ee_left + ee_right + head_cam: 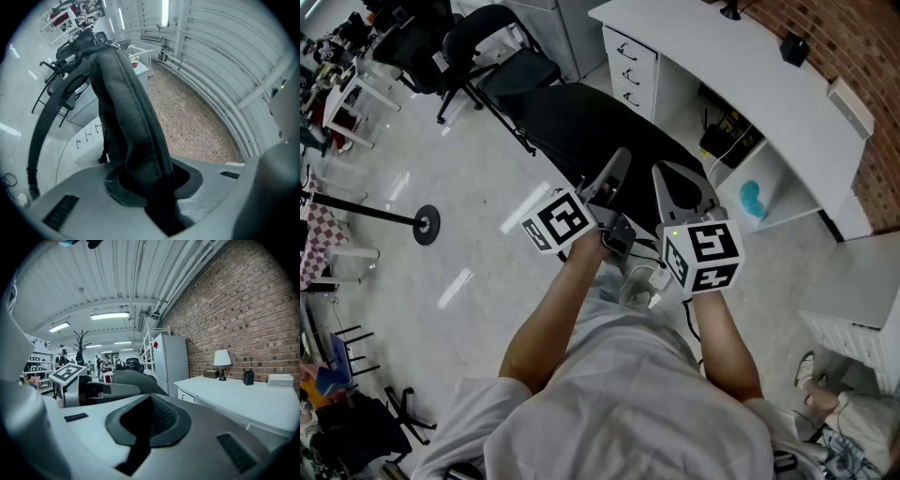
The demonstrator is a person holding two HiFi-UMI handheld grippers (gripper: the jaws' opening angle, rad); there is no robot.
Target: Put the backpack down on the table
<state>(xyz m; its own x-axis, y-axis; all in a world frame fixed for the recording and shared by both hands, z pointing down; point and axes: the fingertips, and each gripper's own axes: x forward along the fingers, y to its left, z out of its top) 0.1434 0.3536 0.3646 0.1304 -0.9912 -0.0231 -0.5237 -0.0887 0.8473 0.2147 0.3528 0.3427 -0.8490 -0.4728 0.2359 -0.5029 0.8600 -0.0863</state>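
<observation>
Black backpack (581,122) out over floor (459,178), short of white worktop (722,56). Left gripper (615,173) at backpack's near edge, right gripper (675,187) just beside. Office chair (497,52) beyond.

Black fabric backpack (581,131) hangs at 12 o'clock before the person (619,394), from the left gripper (614,178); long white table (741,66) at 2 o'clock, black office chair (492,47) at 11.

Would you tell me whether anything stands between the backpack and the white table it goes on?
Nothing visible does: the backpack, clamped in the left gripper, hangs beside the table, with only floor between.
</observation>
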